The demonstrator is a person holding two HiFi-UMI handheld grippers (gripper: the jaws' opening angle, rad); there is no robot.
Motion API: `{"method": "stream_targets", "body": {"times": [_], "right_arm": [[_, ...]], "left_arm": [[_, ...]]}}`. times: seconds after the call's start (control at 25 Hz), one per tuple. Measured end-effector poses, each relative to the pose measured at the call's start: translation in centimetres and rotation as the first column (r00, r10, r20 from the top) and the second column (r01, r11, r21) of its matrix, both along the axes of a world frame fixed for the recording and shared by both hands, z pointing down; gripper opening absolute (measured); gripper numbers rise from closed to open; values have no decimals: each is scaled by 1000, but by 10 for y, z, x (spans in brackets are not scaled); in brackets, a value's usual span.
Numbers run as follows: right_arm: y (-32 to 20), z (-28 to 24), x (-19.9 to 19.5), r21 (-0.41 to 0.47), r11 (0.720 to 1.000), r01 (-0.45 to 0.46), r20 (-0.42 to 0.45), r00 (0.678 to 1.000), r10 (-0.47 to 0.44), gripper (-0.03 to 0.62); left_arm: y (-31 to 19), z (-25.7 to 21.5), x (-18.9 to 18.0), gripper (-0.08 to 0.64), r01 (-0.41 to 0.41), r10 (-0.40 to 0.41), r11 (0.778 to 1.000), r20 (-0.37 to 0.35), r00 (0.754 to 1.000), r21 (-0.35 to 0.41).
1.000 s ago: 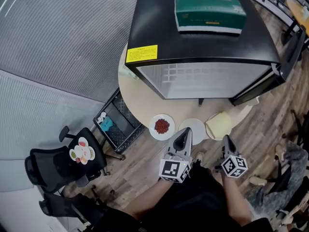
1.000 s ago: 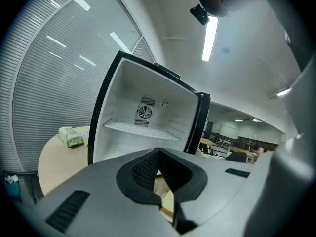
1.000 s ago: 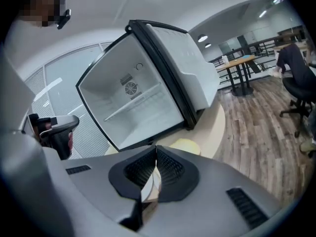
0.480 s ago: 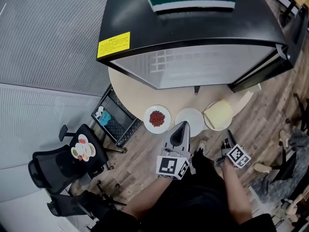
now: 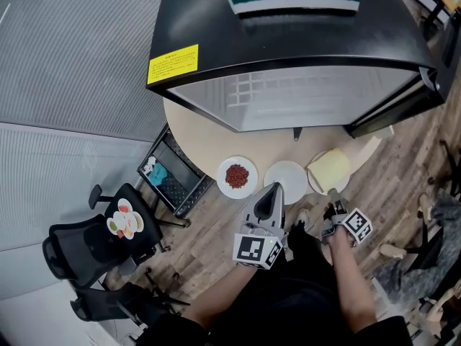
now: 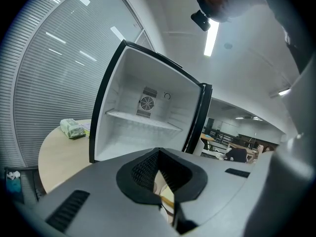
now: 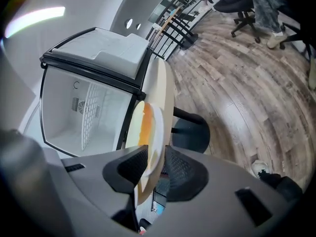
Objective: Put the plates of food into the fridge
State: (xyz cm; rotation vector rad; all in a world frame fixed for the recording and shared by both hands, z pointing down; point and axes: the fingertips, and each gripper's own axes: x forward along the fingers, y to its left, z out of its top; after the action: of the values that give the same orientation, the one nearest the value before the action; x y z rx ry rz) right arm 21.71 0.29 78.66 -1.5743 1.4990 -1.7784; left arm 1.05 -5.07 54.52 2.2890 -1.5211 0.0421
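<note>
Pickup step: the right gripper (image 5: 333, 194), its jaws having just been opening, straddles the rim of the yellow-food plate (image 5: 328, 170) at the worktop (image 5: 189, 135) near edge. The left gripper (image 5: 271, 190) is closed and empty. Next, pinch the rim and lift level.

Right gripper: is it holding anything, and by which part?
Nothing yet. The right gripper has just been opening its fingers; the rim of the round white plate of yellow food sits between them, ungripped.

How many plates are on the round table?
3: red-food plate at the left, white plate in the middle, yellow-food plate at the right; the fridge may hide others.
</note>
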Motion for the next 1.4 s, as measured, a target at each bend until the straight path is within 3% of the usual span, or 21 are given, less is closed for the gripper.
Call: {"method": "stream_targets", "body": {"times": [0.12, 0.4, 0.72, 1.08, 1.4], "right_arm": [[-4, 3, -4, -2, 1000, 4, 7, 1000, -4, 73], [-6, -17, -4, 91, 996, 0, 21, 1000, -2, 25], [-4, -39, -4, 130, 992, -2, 33, 999, -3, 18], [-19, -135, -22, 272, 962, -31, 157, 987, -12, 18], [-54, -224, -44, 357, 933, -40, 210, 977, -38, 18]], "left_arm": [[-1, -1, -3, 5, 1, -1, 1000, -2, 1000, 1], [-1, -11, -7, 5, -6, 6, 1000, 1, 1000, 28], [-2, -39, -12, 5, -6, 6, 997, 0, 1000, 77], [-17, -79, -26, 5, 9, -11, 991, 13, 1000, 136], [-42, -112, -37, 5, 36, -33, 980, -19, 999, 198]]}}
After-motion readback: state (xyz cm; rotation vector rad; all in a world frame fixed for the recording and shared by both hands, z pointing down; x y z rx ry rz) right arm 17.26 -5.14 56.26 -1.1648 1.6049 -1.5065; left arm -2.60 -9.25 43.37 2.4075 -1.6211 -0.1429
